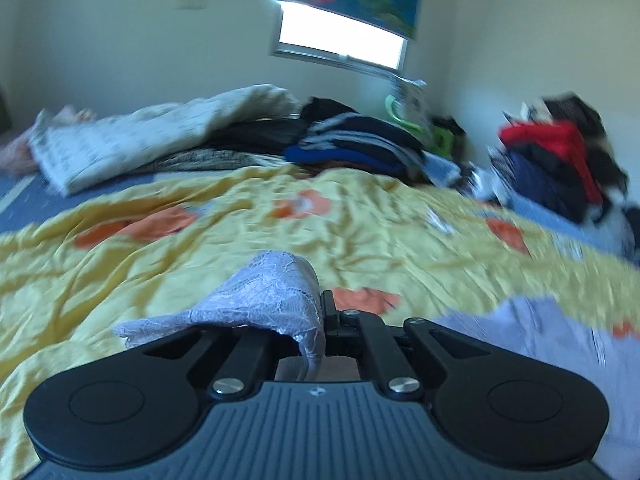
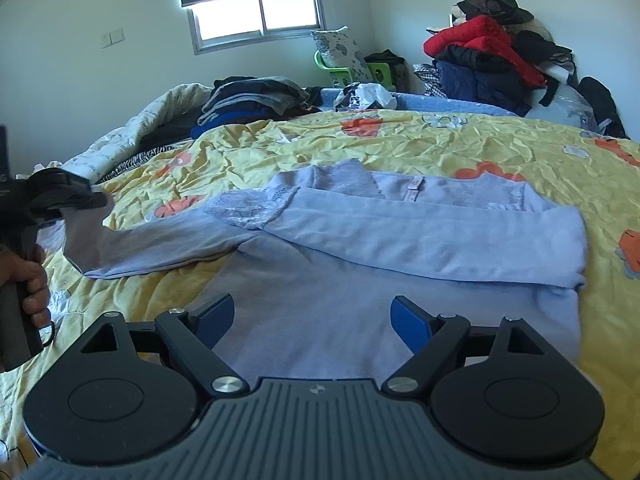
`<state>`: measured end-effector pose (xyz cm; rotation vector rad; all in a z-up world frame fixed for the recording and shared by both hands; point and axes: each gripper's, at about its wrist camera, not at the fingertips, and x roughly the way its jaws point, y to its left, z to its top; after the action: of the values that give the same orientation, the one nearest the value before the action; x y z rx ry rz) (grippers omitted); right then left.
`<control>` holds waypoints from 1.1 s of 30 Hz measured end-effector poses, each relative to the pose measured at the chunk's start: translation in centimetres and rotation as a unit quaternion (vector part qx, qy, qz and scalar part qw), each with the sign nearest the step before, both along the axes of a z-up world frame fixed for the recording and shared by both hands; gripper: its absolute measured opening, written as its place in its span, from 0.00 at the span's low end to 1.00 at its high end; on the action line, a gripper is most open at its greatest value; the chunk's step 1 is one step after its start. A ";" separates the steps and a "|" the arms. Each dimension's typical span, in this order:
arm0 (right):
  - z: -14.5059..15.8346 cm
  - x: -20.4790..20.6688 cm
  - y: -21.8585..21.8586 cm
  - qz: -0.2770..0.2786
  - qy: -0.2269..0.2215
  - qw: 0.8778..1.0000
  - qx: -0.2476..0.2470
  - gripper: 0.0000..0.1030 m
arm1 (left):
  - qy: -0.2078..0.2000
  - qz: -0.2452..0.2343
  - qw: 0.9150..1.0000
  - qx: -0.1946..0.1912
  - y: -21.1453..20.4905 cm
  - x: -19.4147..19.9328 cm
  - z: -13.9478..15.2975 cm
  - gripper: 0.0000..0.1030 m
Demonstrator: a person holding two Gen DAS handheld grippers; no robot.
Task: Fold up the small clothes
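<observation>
A pale lavender long-sleeved top with lace shoulders lies flat on the yellow flowered bedspread. One sleeve is folded across its chest. The other sleeve stretches out to the left, lifted at its end. My left gripper, held by a hand, is shut on that sleeve's end. In the left wrist view the lace cuff drapes over the left gripper, and the picture is blurred. My right gripper stands open low over the top's lower body, blue pads wide apart with nothing pinched.
A stack of dark folded clothes and a pale quilt sit at the far side of the bed. A heap with a red jacket rises at the right. A green chair stands under the window.
</observation>
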<state>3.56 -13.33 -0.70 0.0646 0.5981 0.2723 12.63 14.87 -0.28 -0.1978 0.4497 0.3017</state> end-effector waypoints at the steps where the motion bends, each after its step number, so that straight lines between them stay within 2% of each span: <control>1: 0.0 0.0 -0.2 -0.002 0.000 1.000 0.000 0.86 | 0.005 -0.009 1.000 0.007 -0.8 0.3 0.0 0.02; 7: 0.1 -0.1 -1.6 -0.018 -0.003 1.000 0.003 0.87 | 0.026 -0.050 0.998 0.033 -4.6 1.9 -0.2 0.02; 22: -0.3 -1.3 -5.9 -0.057 -0.004 0.998 0.024 0.87 | 0.022 -0.116 0.989 0.089 -12.7 4.9 1.7 0.02; 30: -0.8 -1.6 -7.4 -0.073 0.004 0.997 0.027 0.88 | 0.020 -0.170 0.982 0.086 -18.2 6.1 2.6 0.02; 33: -1.0 -1.8 -7.6 -0.073 0.007 0.997 0.028 0.88 | 0.017 -0.195 0.976 0.095 -20.5 6.1 2.9 0.02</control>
<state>1.80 -20.94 -1.70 0.1640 0.5972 0.1460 18.78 -5.62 2.59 0.0832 0.4807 -0.0380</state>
